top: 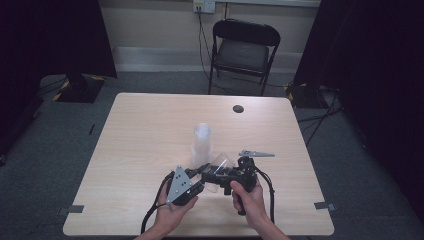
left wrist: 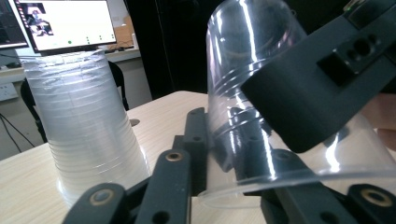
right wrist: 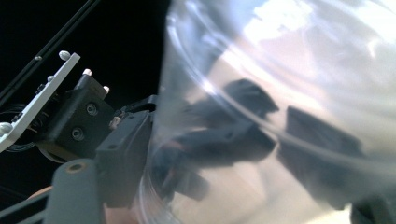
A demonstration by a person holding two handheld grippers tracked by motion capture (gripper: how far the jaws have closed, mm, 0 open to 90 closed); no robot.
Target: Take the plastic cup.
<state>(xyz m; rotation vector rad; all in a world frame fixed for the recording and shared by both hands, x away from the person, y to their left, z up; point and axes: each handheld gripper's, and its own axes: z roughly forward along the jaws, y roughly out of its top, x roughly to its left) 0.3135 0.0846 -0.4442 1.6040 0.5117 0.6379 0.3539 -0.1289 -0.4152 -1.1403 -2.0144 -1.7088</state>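
One cup is separated, gripped by the left claw, right claw released; the stack remains at 12 o'clock.

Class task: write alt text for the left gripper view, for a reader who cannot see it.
A clear plastic cup tilts between the left gripper's black jaws, with the right gripper reaching in from the right. An upside-down stack of clear cups stands on the wooden table at left.

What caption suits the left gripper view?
Clear plastic cup tilted between both grippers beside an upside-down stack of clear plastic cups on a light wooden table.
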